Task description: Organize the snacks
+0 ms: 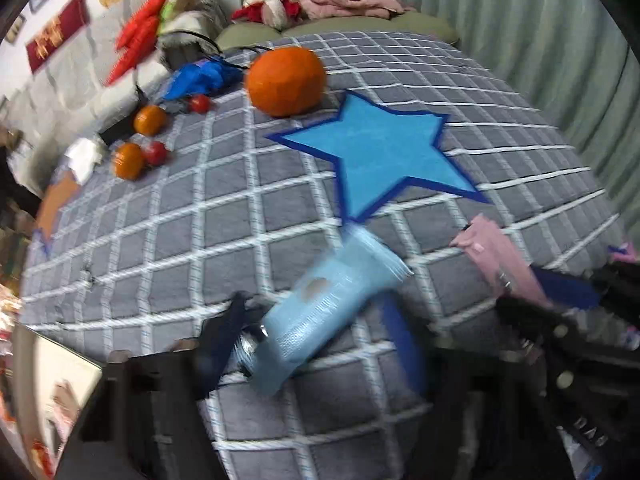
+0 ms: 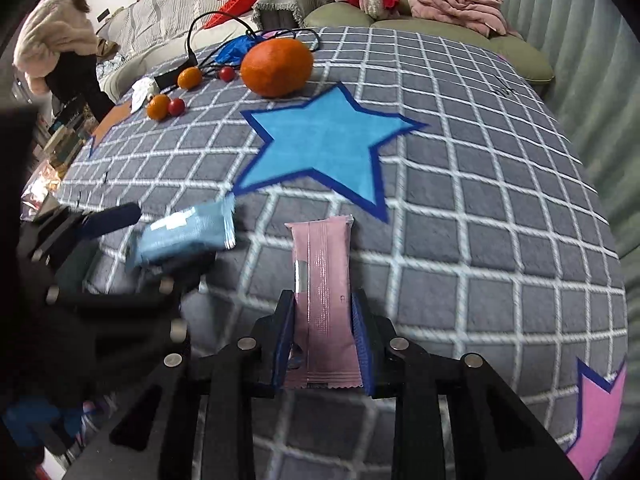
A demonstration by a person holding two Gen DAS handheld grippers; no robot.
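Grey checked rug [image 2: 480, 240] underfoot — our right gripper [image 2: 322, 344] clamps the pink packet [image 2: 322, 280], while the left gripper [image 1: 316, 344] straddles the blue packet [image 1: 320, 304], jaws half-open, ready for sorting.

A grey checked cloth [image 2: 460, 208] (blue star [image 2: 320, 148] mid-surface) carries a large orange [image 2: 277, 66], small oranges [image 2: 158, 106] and red tomatoes [image 2: 176, 107] near its far-left edge.
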